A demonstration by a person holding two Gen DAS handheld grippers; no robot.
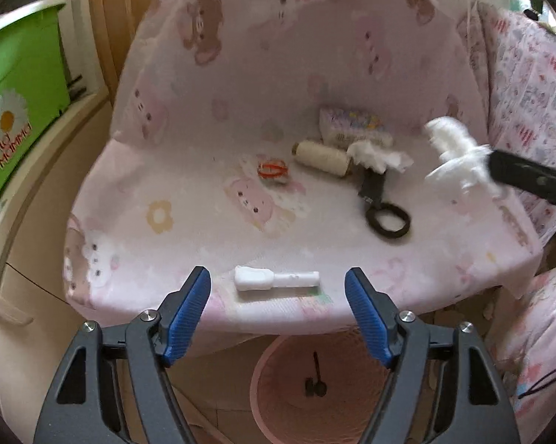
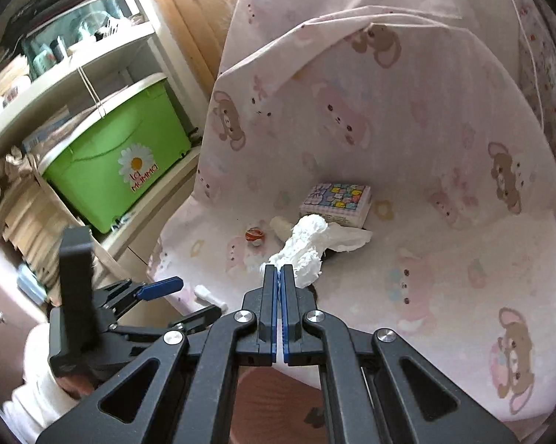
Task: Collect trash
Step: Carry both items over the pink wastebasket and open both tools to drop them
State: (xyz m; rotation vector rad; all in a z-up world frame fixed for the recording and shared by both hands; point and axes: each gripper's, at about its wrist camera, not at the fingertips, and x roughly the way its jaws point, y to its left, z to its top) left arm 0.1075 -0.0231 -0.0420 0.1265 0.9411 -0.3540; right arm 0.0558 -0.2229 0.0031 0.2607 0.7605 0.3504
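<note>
On the far left stands one green plastic storage box with a daisy sticker (image 2: 124, 170), on a cream shelf unit (image 2: 93, 59). The seat is a chair draped in pink cartoon-print cloth (image 1: 204, 192).

Counted on the seat, left to right: one small white plastic tube-like piece (image 1: 276, 280) at the front edge, one red rubber-band bundle (image 1: 272, 170), one spool of cream thread (image 1: 320, 157), one printed tissue packet (image 1: 352, 125), one crumpled white tissue (image 1: 378, 159) lying on one pair of black-handled scissors (image 1: 383, 211). A second crumpled white tissue wad (image 2: 304, 255) is off the seat, carried.

The left gripper (image 1: 278, 314) has its jaws released and wide; the white plastic piece lies on the cloth just ahead of and between the blue pads, not touched. The right gripper (image 2: 280, 277) has its jaws clenched on the carried tissue wad, which sticks out beyond the tips above the seat.

The left wrist view alone shows one pink round waste bin (image 1: 315, 384) on the floor under the seat's front edge, with a small dark item inside that cannot be identified. The right wrist view alone shows the shelf contents and the printed face of the tissue packet; the scissors are largely hidden there behind the wad.
</note>
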